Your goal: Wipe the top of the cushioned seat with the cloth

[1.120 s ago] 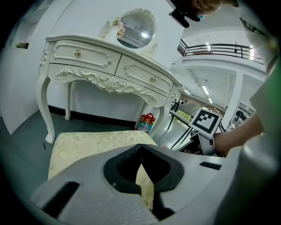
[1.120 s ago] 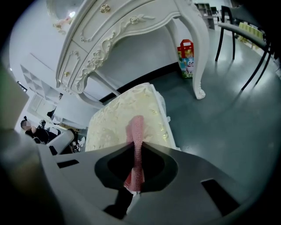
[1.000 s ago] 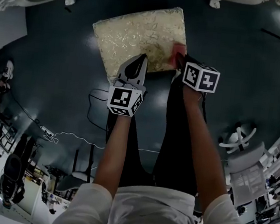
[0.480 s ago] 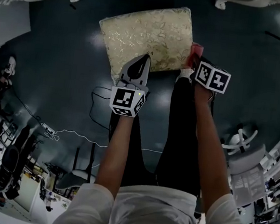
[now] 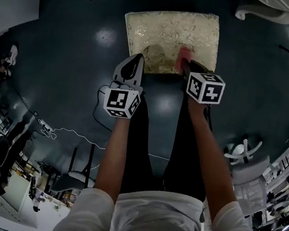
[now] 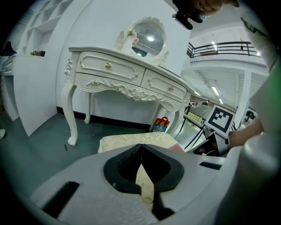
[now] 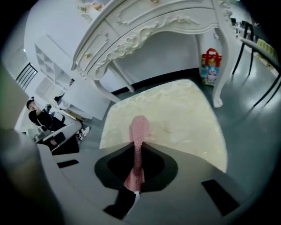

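Note:
The cushioned seat point(image 5: 172, 35) is a cream, patterned square pad on the dark floor; it also shows in the right gripper view point(image 7: 175, 114) and the left gripper view point(image 6: 131, 140). My right gripper point(image 5: 184, 66) is shut on a pink cloth point(image 5: 183, 54), which lies on the seat's top near its front edge. In the right gripper view the cloth point(image 7: 138, 132) sticks out between the closed jaws onto the pad. My left gripper point(image 5: 135, 60) hangs shut and holding nothing at the seat's front left corner, just off the pad.
A white carved dressing table point(image 6: 127, 74) stands behind the seat, its legs point(image 5: 262, 14) close to the pad's far corners. A colourful gift bag point(image 7: 210, 61) sits by one leg. A thin cable point(image 5: 70, 132) lies on the floor at the left. A white chair point(image 5: 247, 145) stands at the right.
The right gripper carried the pink cloth off the seat's right edge, then back onto the top near the front. The left gripper's tip slid from over the front edge to the left corner.

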Demonstrator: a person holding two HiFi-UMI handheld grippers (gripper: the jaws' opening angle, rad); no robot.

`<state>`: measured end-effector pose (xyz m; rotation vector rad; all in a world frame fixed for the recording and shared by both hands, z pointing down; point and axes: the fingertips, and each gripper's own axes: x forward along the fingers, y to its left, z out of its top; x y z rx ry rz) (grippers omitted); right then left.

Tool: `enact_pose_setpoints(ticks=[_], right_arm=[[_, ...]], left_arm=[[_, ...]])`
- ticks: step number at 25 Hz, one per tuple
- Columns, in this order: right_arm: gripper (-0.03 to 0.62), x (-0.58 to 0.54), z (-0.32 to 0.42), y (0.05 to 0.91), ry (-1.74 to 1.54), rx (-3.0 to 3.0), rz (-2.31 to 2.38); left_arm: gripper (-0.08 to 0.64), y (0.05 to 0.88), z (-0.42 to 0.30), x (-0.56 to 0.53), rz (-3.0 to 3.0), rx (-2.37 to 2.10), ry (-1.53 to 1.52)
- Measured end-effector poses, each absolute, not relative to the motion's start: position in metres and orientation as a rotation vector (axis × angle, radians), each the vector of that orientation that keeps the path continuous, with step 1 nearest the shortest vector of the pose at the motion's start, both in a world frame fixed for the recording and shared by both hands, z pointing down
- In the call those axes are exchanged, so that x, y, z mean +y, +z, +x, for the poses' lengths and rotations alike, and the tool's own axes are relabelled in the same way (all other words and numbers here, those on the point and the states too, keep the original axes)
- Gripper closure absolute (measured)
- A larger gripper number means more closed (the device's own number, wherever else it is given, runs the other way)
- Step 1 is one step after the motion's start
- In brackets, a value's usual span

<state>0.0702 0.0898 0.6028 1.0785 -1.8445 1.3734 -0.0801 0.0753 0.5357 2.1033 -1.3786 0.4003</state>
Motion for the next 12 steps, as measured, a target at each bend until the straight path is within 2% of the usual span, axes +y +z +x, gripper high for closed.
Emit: enact_pose_setpoints(ticks=[7,12], right_arm=[[0.569,0.141,-0.080,0.618,1.431,-1.922,0.784],[0.569,0.161,-0.130,0.639,1.393,-1.893,0.672]], left_arm=[[0.548,0.538,-0.156,0.096,2.035,-1.474,0.411],[0.548,0.543,-0.189,0.109,1.991,-1.521,0.416]])
